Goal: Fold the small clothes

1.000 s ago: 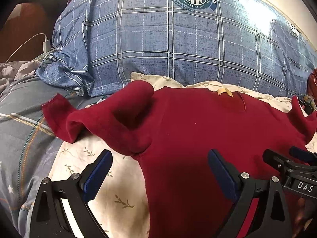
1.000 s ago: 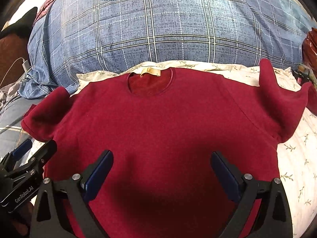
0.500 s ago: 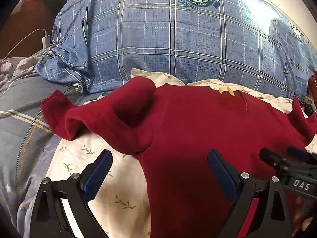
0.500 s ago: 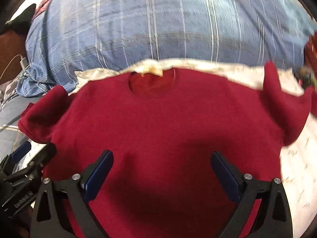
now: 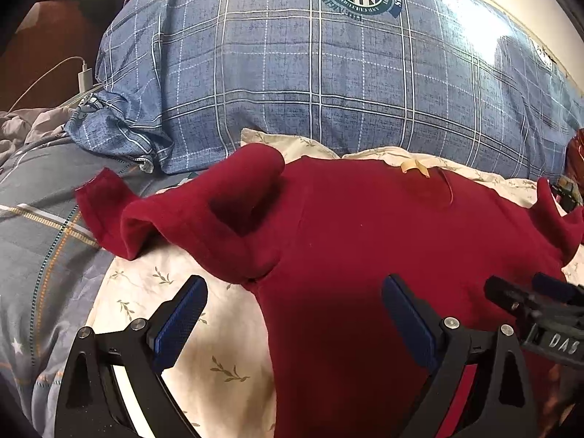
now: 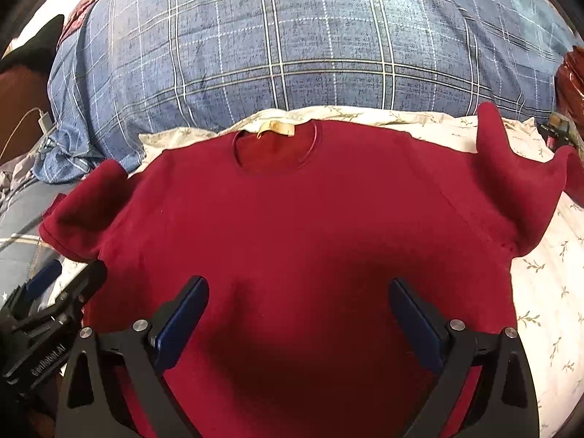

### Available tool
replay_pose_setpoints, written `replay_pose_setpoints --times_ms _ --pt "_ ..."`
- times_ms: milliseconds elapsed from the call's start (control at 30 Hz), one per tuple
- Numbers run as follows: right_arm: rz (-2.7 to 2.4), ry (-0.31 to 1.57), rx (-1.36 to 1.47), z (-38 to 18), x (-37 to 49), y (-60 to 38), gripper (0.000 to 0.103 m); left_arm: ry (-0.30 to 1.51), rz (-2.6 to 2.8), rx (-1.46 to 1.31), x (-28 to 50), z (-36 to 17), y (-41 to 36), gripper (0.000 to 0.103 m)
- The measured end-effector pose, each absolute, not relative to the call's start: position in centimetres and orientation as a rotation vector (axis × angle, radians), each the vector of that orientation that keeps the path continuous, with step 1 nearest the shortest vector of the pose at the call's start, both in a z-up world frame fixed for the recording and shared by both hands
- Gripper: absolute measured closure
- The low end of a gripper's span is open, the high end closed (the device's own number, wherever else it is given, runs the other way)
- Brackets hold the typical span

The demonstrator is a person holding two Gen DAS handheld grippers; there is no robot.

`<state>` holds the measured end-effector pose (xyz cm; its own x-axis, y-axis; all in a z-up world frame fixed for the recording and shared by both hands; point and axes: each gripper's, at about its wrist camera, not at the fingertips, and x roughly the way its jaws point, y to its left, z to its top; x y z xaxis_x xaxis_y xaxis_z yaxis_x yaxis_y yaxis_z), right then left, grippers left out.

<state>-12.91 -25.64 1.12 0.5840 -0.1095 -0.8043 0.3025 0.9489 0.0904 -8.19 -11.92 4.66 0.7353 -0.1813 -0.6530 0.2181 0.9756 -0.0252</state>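
Note:
A dark red sweater point(image 6: 292, 226) lies flat, front up, on a cream leaf-print cloth point(image 6: 547, 292), with its collar and tan label point(image 6: 275, 127) at the far side. Its left sleeve point(image 5: 204, 211) is bunched and humped up; its right sleeve point(image 6: 511, 182) is rumpled with a peak standing up. My left gripper point(image 5: 292, 310) is open and empty over the sweater's left side edge, below the armpit. My right gripper point(image 6: 297, 310) is open and empty over the lower middle of the sweater body. Each gripper shows at the edge of the other's view.
A big blue plaid pillow point(image 5: 328, 91) with a round crest lies right behind the sweater. A grey patterned bedsheet point(image 5: 36, 237) is at the left. A white charger and cable point(image 5: 85, 76) lie at the far left. A dark red object point(image 6: 569, 80) is at the far right.
Both grippers have stayed open and shifted only slightly; the left view has crept a little nearer the sweater. The sweater has not moved.

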Motion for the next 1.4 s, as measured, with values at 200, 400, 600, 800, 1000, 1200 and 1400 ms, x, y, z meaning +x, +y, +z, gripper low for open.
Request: replay_pose_setpoints --times_ms 200,400,600,800,1000,1200,1400 --pt "-0.251 0.925 0.221 1.2 -13.3 -25.5 0.004 0.709 -0.236 0.041 -8.3 5.1 -11.9 0.006" --pt "-0.249 0.929 0.201 1.8 -13.6 -25.0 0.004 0.697 -0.229 0.024 -8.9 5.5 -11.3 0.006" --pt "-0.239 0.93 0.154 1.4 -13.0 -24.0 0.004 0.705 -0.22 0.029 -8.6 5.3 -11.4 0.006" --pt "-0.243 0.911 0.139 1.5 -12.3 -23.9 0.004 0.715 -0.223 0.026 -8.1 5.1 -11.6 0.006" --pt "-0.248 0.912 0.171 1.1 -12.3 -24.4 0.004 0.725 -0.218 0.04 -7.8 4.8 -11.9 0.006" --pt "-0.258 0.925 0.188 0.8 -12.5 -24.8 0.004 0.727 -0.22 0.055 -7.8 4.6 -12.2 0.006" --pt "-0.261 0.932 0.17 0.8 -12.3 -24.5 0.004 0.716 -0.225 0.046 -8.0 4.9 -12.0 0.006"
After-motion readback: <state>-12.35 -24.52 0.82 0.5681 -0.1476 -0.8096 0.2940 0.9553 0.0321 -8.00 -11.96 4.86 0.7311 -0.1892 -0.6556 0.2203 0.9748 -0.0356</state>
